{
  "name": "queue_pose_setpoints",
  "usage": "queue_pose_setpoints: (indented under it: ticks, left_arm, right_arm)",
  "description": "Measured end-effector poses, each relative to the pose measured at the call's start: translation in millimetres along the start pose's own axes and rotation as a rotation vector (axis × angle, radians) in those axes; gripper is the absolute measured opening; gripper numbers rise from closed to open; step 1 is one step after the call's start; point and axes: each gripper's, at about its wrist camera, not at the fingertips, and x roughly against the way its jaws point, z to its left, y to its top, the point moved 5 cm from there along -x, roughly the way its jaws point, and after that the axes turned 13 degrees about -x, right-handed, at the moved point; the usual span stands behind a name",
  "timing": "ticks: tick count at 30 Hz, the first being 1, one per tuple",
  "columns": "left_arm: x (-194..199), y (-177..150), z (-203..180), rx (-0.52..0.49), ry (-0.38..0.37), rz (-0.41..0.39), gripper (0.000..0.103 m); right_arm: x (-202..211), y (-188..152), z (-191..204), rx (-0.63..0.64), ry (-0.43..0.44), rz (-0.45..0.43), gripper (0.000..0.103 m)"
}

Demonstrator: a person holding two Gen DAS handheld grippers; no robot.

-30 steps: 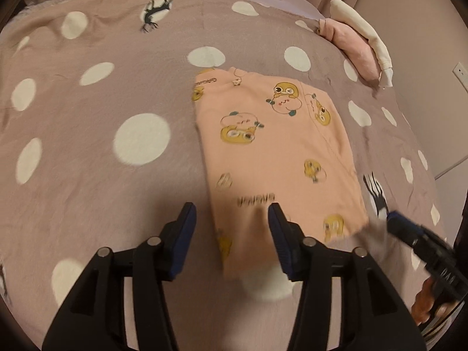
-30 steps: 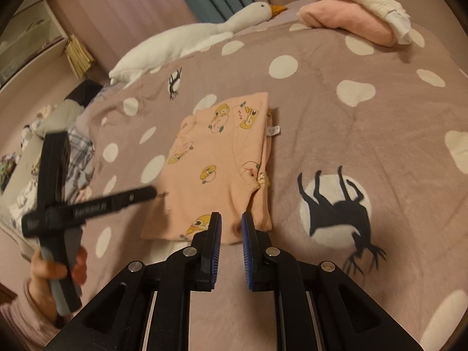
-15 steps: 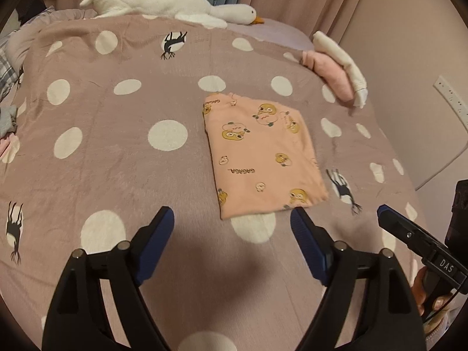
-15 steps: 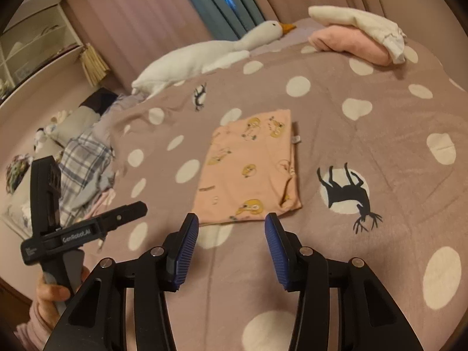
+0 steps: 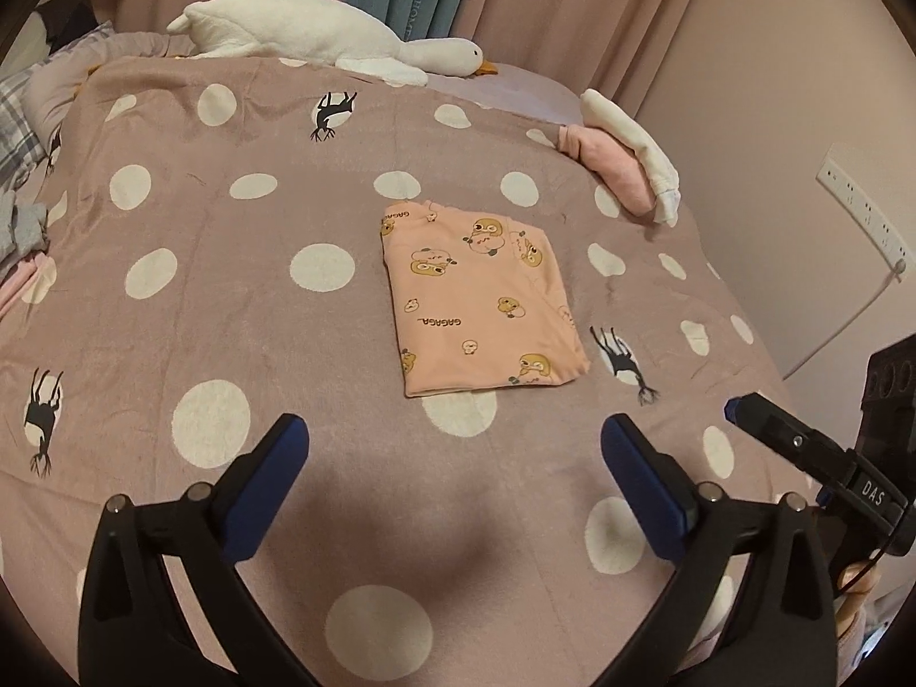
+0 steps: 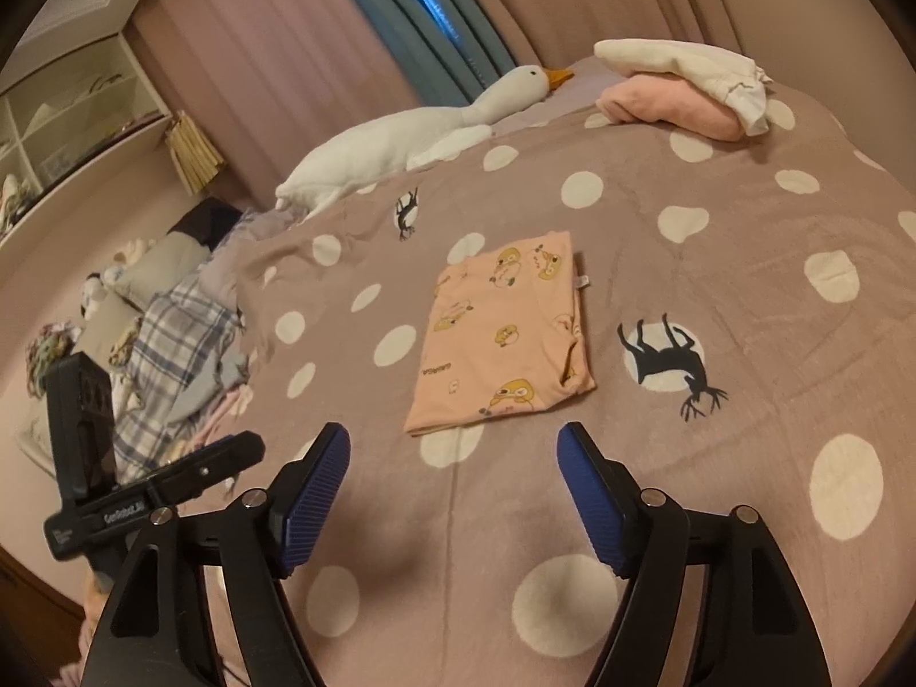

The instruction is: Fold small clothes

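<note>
bed: one big mauve blanket [image 5: 172,297] with white dots and little black deer prints, filling both wrist views

shirt: peach kids' top [image 5: 478,297] with yellow cartoon prints, folded into a neat rectangle and lying flat around the middle of the blanket. It's at about 12 o'clock from each gripper, a bit beyond the tips, with nothing touching it. From the right wrist [image 6: 504,338] you can see the layered fold edge on its right side and a tiny white tag poking out at about 1 o'clock of the shirt

left gripper [image 5: 455,472]: hangs over the blanket on the near side of the shirt, blue pads spread wide and opening, nothing but bare blanket between them

right gripper [image 6: 452,489]: same deal, pads well apart and opening, not clamping anything, shirt just past the tips

hands: can't really see them, just a sliver of fingers under the right gripper at 4 o'clock in the left view

done pile: pink and cream folded clothes [image 5: 624,160] stacked near the far edge of the bed, about 1 o'clock from the shirt, well apart from it

goose: long white stuffed goose [image 5: 320,37] along the far edge, at 11 o'clock in the left view

laundry: plaid and grey clothes [image 6: 172,343] heaped off the left side, at 9 o'clock in the right view
</note>
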Motion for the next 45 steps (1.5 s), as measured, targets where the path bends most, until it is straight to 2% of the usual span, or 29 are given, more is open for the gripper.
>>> queue_pose_setpoints:
  ticks: [3, 15, 20, 23, 27, 29, 35, 41, 45]
  left_arm:
    - [-2.4, 4.6, 1.4, 0.016, 0.01, 0.001, 0.102]
    - [-42.6, 18.1, 20.2, 0.102, -0.098, 0.023, 0.102]
    - [-77.2, 21.5, 25.0, 0.097, -0.142, 0.095, 0.102]
    - [-98.2, 21.1, 26.7, 0.089, -0.164, 0.134, 0.102]
    - [-125.3, 22.0, 30.0, 0.087, -0.169, 0.183, 0.102]
    - [-139.8, 23.7, 33.6, 0.086, -0.148, 0.212, 0.102]
    - [-167.6, 32.2, 38.8, 0.092, -0.152, 0.223, 0.102]
    - [-187.7, 37.2, 38.0, 0.073, -0.148, 0.236, 0.102]
    - [-199.2, 37.1, 39.3, 0.072, -0.15, 0.254, 0.101]
  right_arm:
    - [3.5, 3.8, -3.3, -0.023, 0.02, -0.007, 0.086]
    - [-17.5, 32.4, -29.2, -0.124, 0.025, -0.007, 0.087]
    - [-37.7, 44.2, -44.6, -0.172, 0.03, 0.024, 0.088]
    - [-51.4, 50.0, -52.9, -0.205, 0.058, 0.053, 0.094]
    - [-71.7, 57.3, -62.6, -0.242, 0.08, 0.096, 0.095]
    - [-84.4, 61.4, -68.6, -0.268, 0.081, 0.115, 0.096]
    - [-113.6, 74.5, -82.4, -0.297, 0.057, 0.148, 0.096]
    - [-139.8, 82.9, -93.3, -0.281, -0.003, 0.172, 0.096]
    - [-153.4, 84.6, -96.9, -0.262, -0.013, 0.189, 0.096]
